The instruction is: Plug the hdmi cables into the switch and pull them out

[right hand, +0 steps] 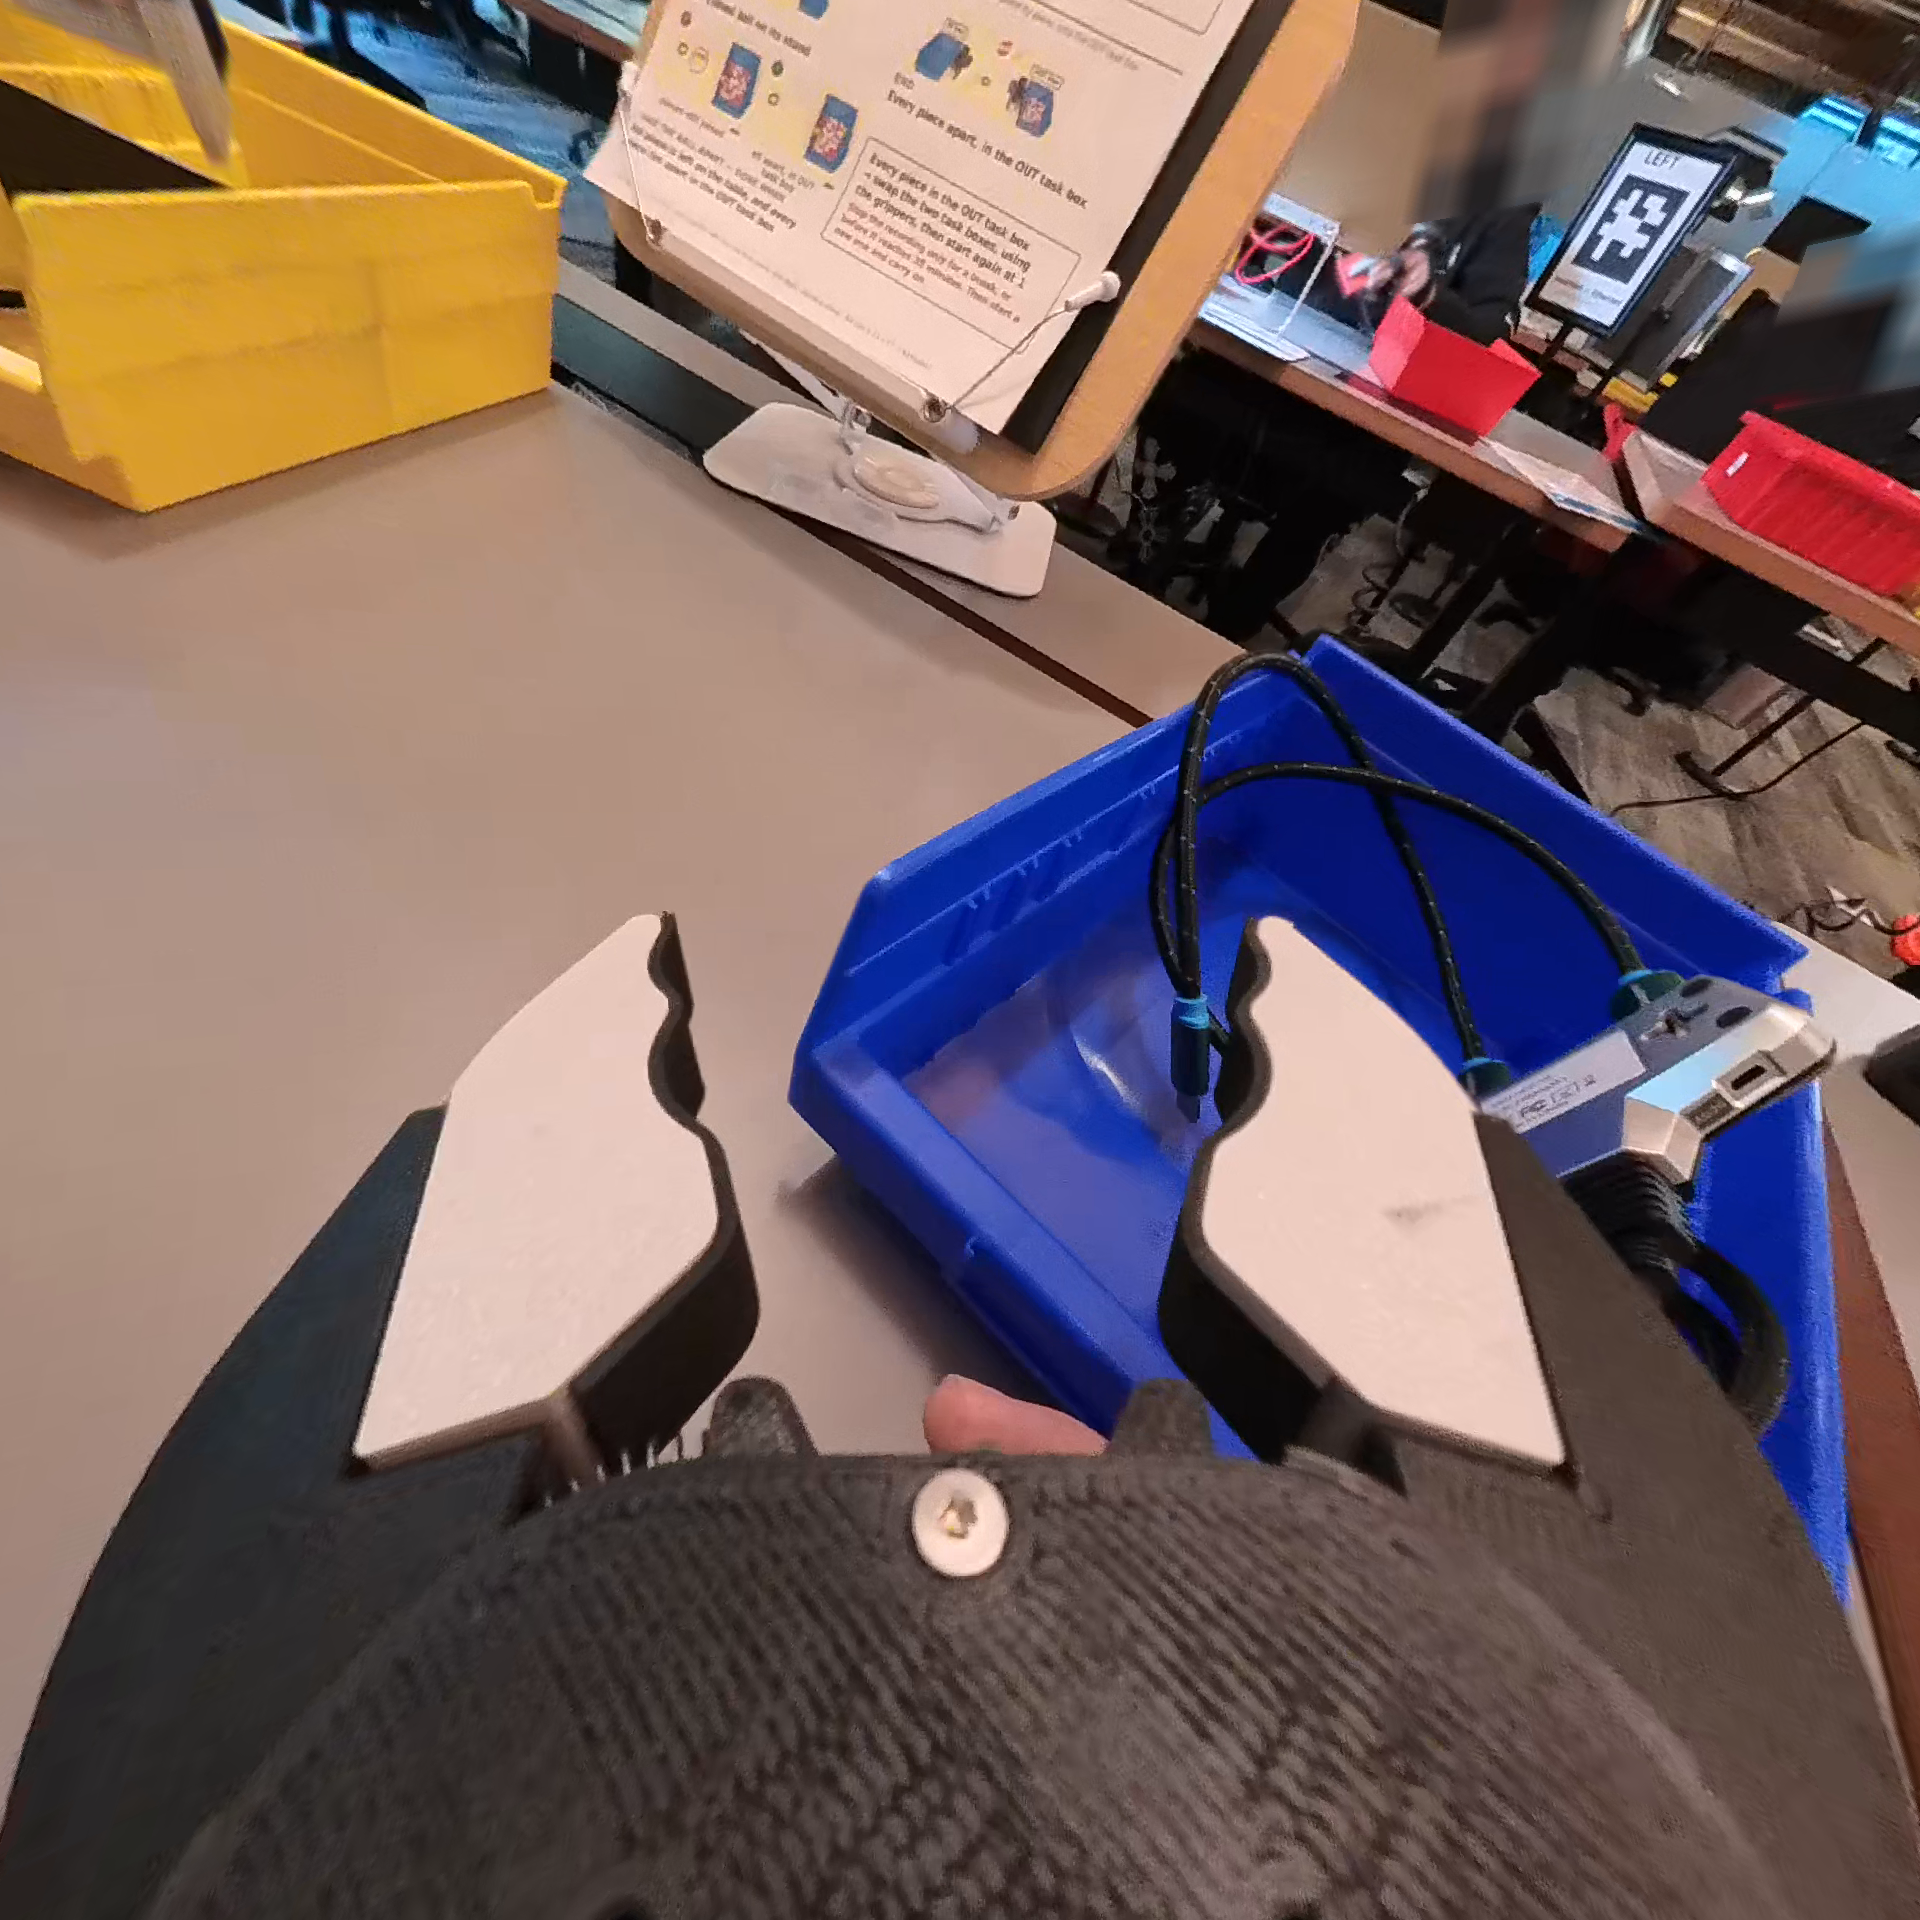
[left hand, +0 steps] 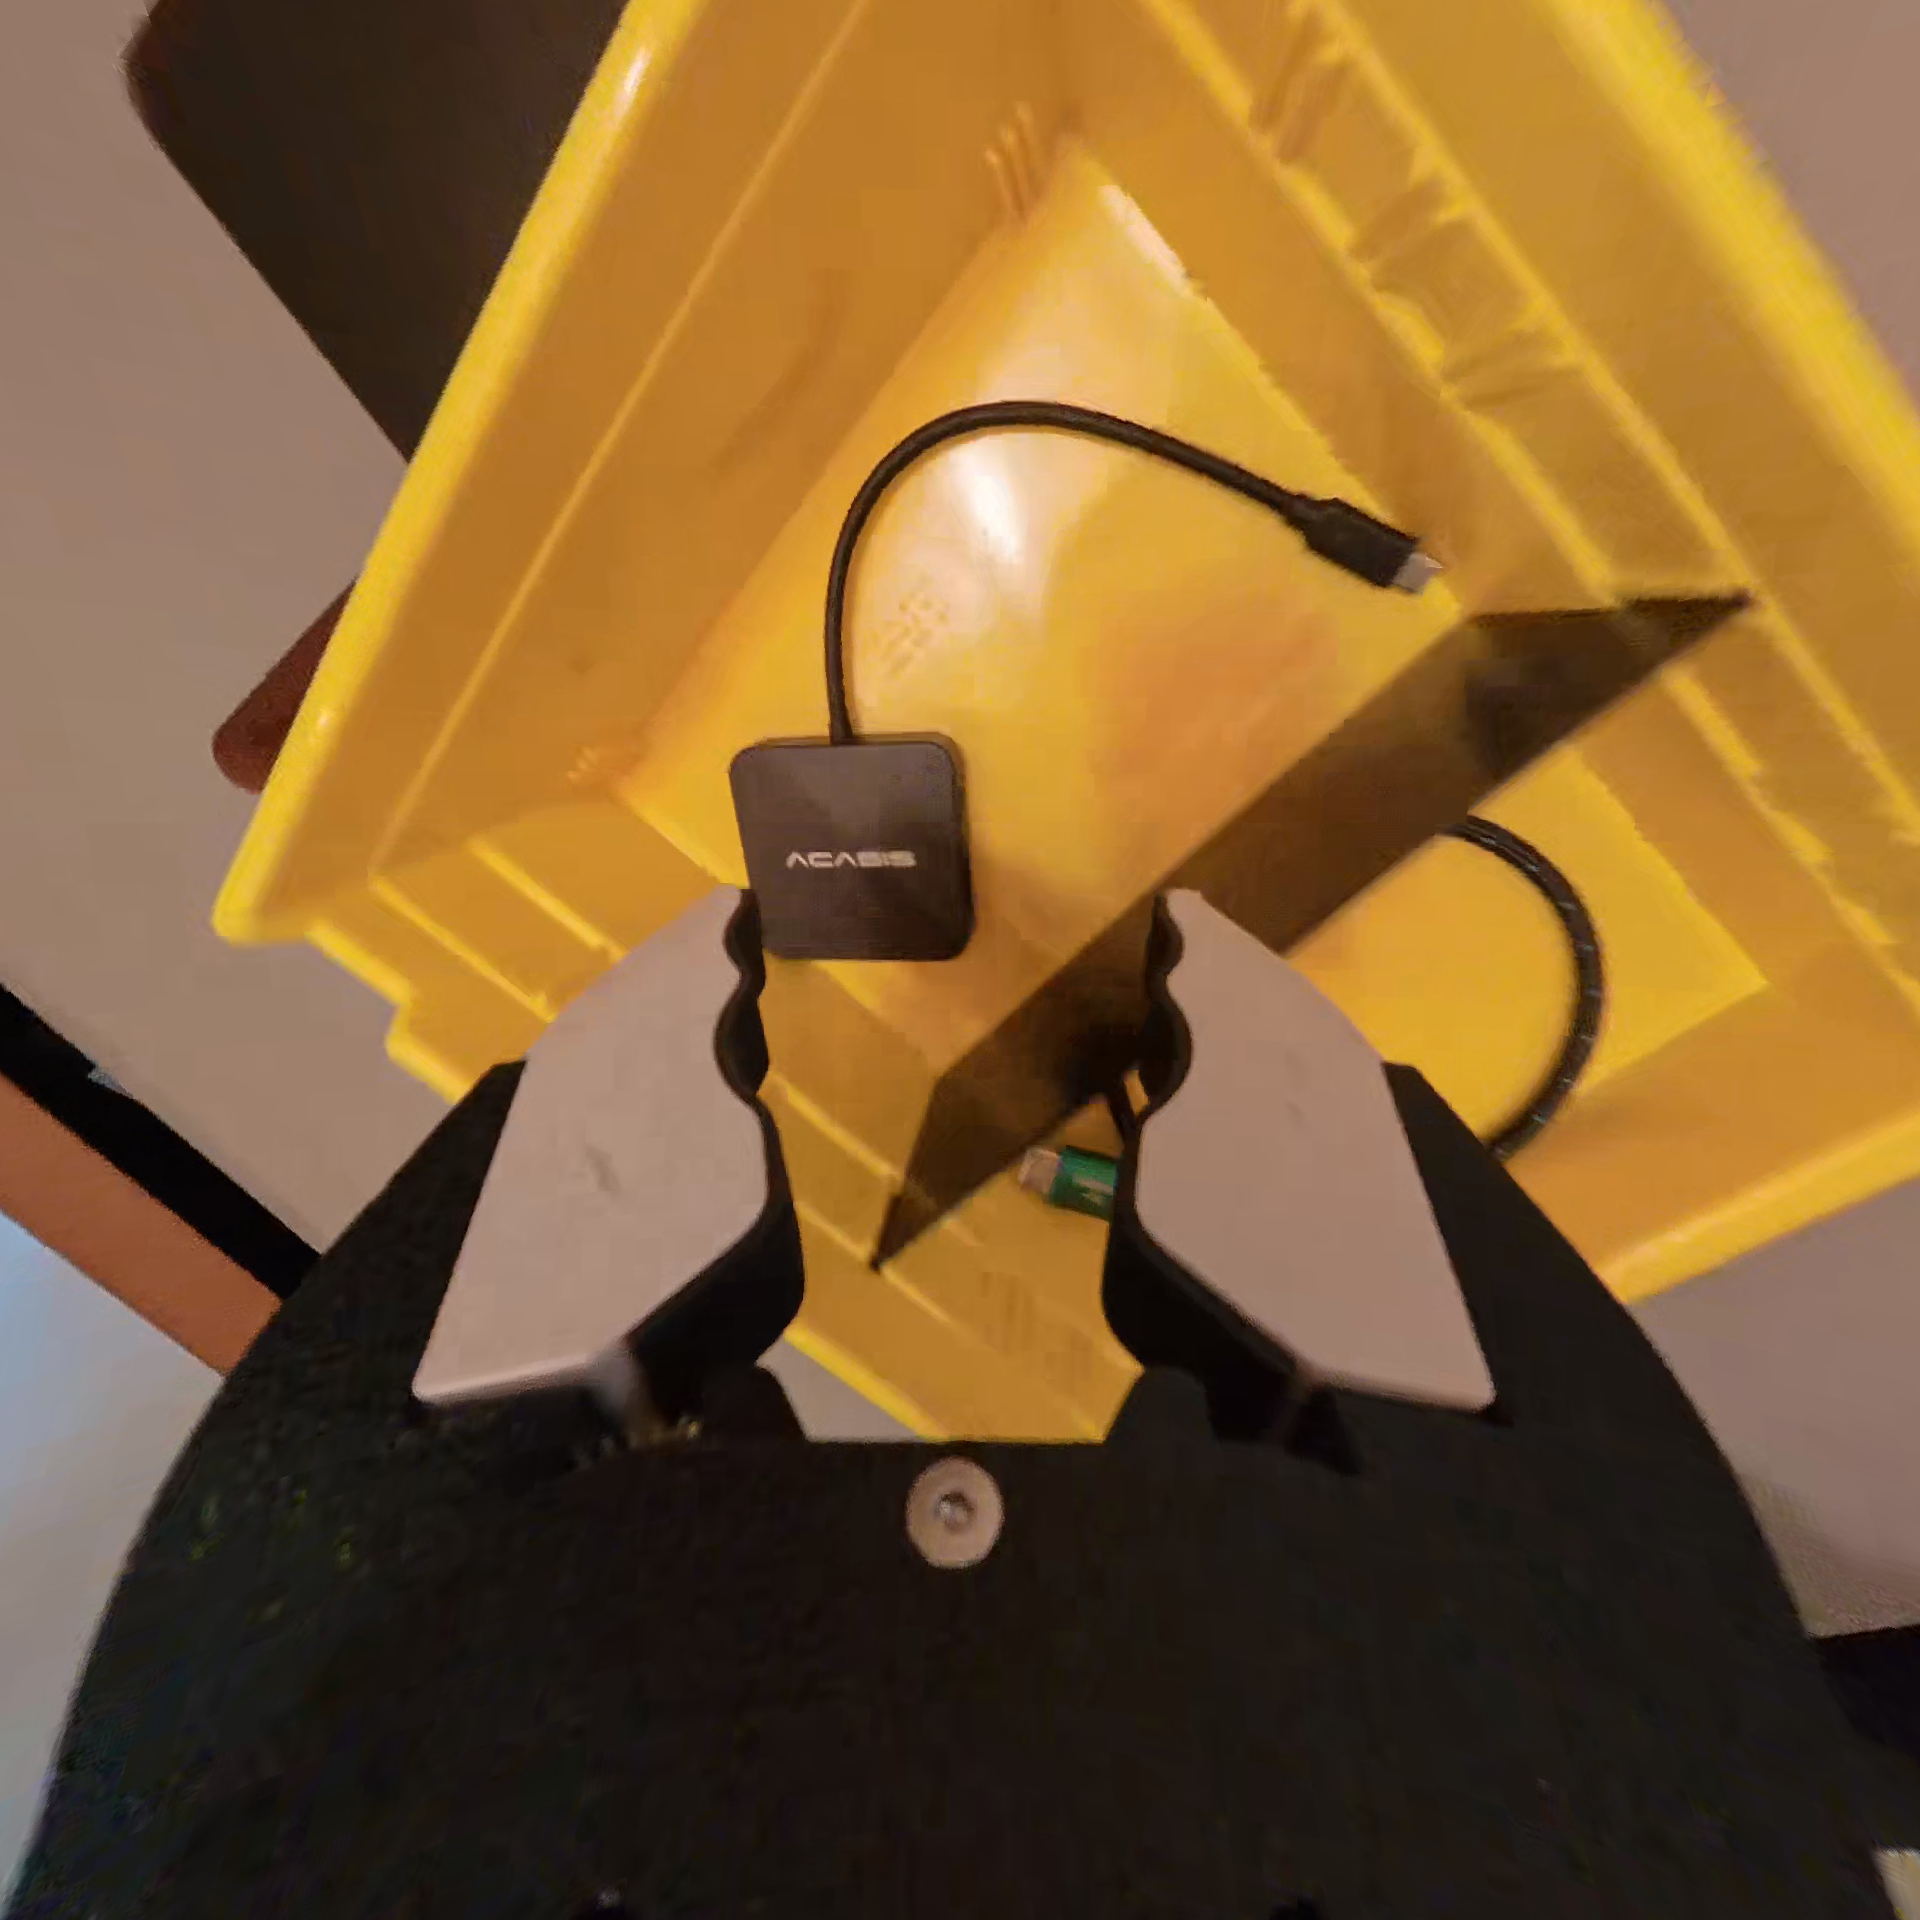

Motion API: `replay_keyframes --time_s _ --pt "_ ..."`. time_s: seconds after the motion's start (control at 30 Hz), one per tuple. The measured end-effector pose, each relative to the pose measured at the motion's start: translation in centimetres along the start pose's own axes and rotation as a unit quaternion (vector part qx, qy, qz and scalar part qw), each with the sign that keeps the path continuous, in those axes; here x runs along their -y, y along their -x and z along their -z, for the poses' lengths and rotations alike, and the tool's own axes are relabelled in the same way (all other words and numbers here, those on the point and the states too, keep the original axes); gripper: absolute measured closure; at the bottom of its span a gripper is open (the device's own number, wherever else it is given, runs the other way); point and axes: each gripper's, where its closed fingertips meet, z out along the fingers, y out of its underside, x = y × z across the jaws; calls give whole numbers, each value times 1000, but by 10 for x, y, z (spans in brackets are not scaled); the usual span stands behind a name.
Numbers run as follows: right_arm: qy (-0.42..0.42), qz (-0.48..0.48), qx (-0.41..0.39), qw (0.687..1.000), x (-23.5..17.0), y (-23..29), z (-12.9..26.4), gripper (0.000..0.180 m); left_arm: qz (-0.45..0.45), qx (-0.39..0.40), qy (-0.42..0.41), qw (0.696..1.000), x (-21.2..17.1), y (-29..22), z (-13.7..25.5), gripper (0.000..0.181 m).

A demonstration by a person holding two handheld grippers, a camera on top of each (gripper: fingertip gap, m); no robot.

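In the left wrist view a black square adapter box (left hand: 860, 847) with a short black lead and small plug (left hand: 1403, 566) lies in a yellow bin (left hand: 582, 499). A black divider (left hand: 1351, 821) splits the bin; behind it lies a braided black cable (left hand: 1579, 987) with a green-shelled plug (left hand: 1070, 1179). My left gripper (left hand: 951, 925) is open just above the box. In the right wrist view my right gripper (right hand: 961, 935) is open over a blue bin (right hand: 1039, 1226). A silver-grey switch (right hand: 1662, 1081) rests on the bin's right rim, with braided cables (right hand: 1195, 831) looping from it.
The bins stand on a grey table (right hand: 364, 779). The yellow bin (right hand: 281, 301) shows at the far left of the right wrist view. An instruction sheet on a stand (right hand: 894, 208) stands at the table's far edge. Red bins (right hand: 1455, 374) sit on tables beyond.
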Motion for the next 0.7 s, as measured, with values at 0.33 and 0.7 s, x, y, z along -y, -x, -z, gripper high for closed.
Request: replay_keyframes --time_s 0.33,0.7 --pt "-107 -58 72 990 10 2 10 80 -46 36 180 982 -10 26 -71 113" --pt "-98 -45 87 990 3 8 8 82 12 -48 180 982 -23 15 -75 110"
